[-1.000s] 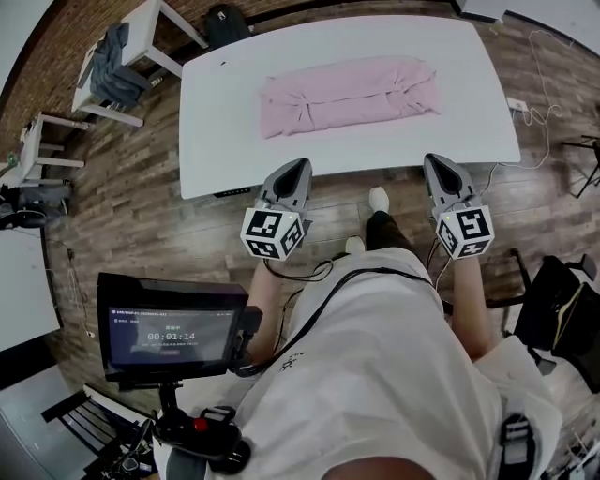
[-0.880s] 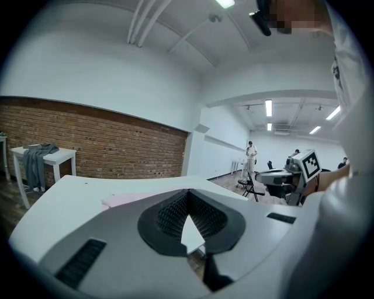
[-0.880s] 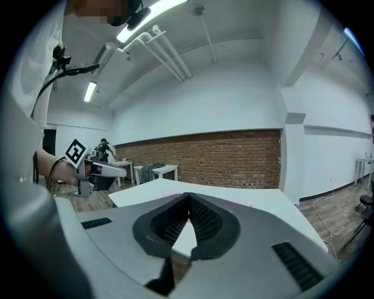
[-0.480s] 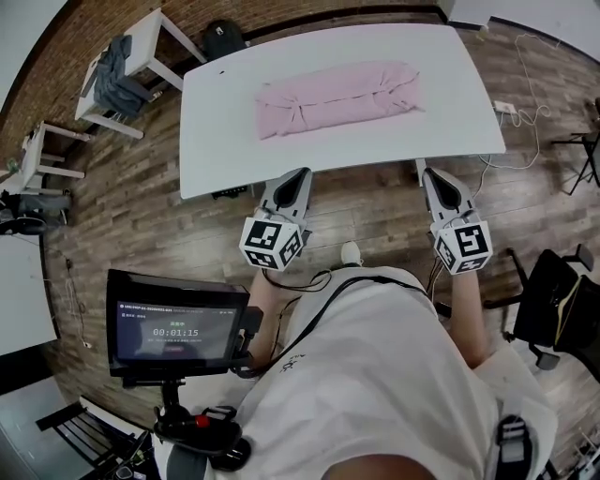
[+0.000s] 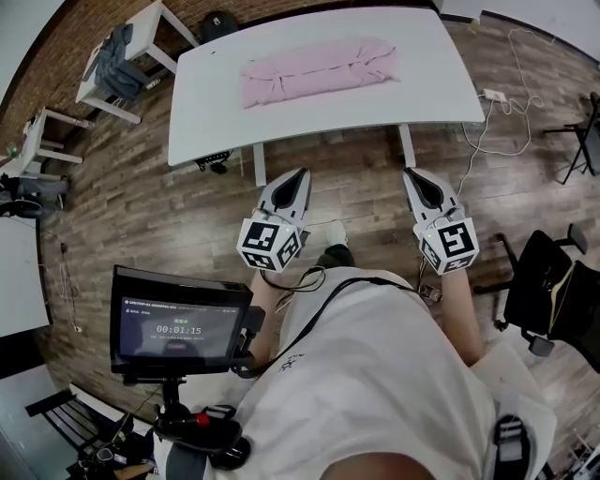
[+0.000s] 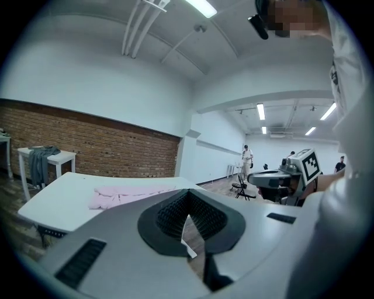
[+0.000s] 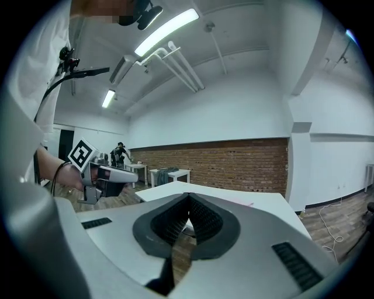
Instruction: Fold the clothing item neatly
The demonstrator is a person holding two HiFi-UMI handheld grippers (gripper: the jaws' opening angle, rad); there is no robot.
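1. Nearest, well short of the tabletop (image 5: 427, 70), is the person's white shirt (image 5: 375, 375). A black screen (image 5: 178, 328) on a mount sits to the left of the shirt.
2. The left tongs (image 5: 301, 174) are held over the wood floor (image 5: 141, 216), just short of the tabletop's near edge and pointing toward it. The jaws are pressed together with nothing between them, and the ribbed pads (image 6: 172, 213) meet at the tip.
3. The right tongs (image 5: 412, 175) are held alongside and apart from the left, also short of the near edge. Their jaws are likewise pressed together and hold nothing.
4. A black chair (image 5: 548, 300) stands on the floor off the tabletop's right end, on the near side.
5. The white tabletop lies ahead of both tongs. The pink garment (image 5: 319, 72) rests around its middle, untouched, folded into a long flat bundle that runs along the tabletop's length, with creases across it.
6. Beyond the tabletop's left end stands a small white side table (image 5: 150, 23) with a grey cloth (image 5: 117, 70) draped over it.
7. Behind the tabletop runs a brick wall (image 7: 234, 160).
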